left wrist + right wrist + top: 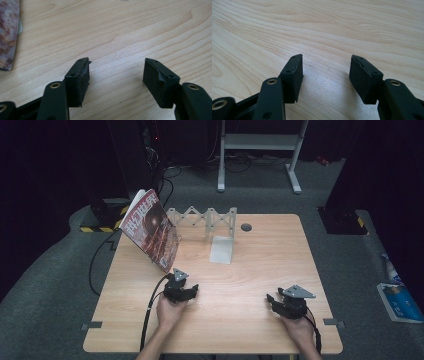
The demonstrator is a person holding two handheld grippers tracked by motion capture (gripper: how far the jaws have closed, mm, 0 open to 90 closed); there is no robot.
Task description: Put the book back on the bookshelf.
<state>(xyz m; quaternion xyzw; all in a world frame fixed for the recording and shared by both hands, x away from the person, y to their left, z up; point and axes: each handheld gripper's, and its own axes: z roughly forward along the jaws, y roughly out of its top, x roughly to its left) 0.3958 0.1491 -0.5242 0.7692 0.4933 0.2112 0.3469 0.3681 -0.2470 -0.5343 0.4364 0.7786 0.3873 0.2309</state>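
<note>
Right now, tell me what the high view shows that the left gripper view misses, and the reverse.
High view alone: the folding rack, the right hand-held gripper and both hands. Left gripper view alone: the left hand-held gripper up close, pads apart with bare wood between them. Both: the magazine leaning at the left, and the wooden table.

Table (250, 270) brightly lit — surroundings dark — close views slightly soft.

The magazine (8, 32) is cut off by the left gripper view's left and top edges, its cover blurred, and in the high view its lettering stays too small to read.
</note>
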